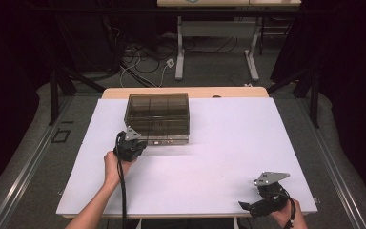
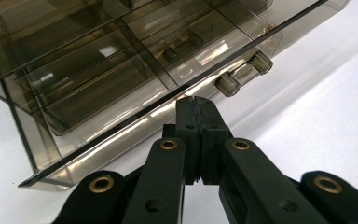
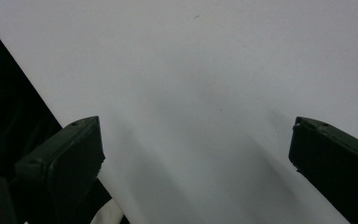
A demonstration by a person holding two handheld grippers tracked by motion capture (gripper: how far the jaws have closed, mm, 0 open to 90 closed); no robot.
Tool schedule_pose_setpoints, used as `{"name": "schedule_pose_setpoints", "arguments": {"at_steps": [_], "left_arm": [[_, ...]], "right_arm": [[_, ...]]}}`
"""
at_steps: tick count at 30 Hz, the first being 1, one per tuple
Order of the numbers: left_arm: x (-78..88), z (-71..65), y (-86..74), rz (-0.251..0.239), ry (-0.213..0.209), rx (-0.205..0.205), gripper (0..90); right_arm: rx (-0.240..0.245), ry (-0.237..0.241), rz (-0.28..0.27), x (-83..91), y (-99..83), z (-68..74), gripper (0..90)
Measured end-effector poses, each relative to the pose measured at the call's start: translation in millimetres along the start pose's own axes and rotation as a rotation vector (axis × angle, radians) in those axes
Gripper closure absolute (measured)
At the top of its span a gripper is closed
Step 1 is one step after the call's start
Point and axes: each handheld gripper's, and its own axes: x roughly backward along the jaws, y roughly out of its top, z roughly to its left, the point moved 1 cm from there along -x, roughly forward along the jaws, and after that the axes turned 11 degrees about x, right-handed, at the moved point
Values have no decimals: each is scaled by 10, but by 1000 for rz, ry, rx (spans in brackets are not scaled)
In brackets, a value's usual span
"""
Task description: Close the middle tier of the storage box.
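Smoked clear plastic drawer box [image 1: 157,118]: in the high view it is sitting toward the desk's [image 1: 228,143] far edge, left of centre.
High view, left gripper [image 1: 140,141]: reaching to the box's near left corner.
High view, right gripper [image 1: 249,208]: idling at the near right corner, well apart.
Left gripper view: jaws are pressing together, empty, tips meeting the box's lower front edge; two stubby cylindrical knobs [image 2: 227,84] are lying just beyond.
Step advice: likely opening a drawer; reopening and shifting onto a knob seems wiser.
Right gripper view: jaws are standing wide over bare desk.
Obstacles: nothing blocking.
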Motion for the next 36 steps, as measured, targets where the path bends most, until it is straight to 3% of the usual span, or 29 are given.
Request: {"name": "schedule_pose_setpoints", "arguments": {"at_steps": [12, 18, 36], "left_arm": [[-59, -73, 26, -4, -4, -19, 893], [-99, -92, 47, -3, -4, 1, 894], [-124, -51, 160, -4, 17, 8, 893]], "right_arm": [[2, -3, 2, 4, 2, 6, 23], [-1, -5, 9, 12, -3, -7, 23], [-2, -10, 9, 18, -3, -2, 23]]}}
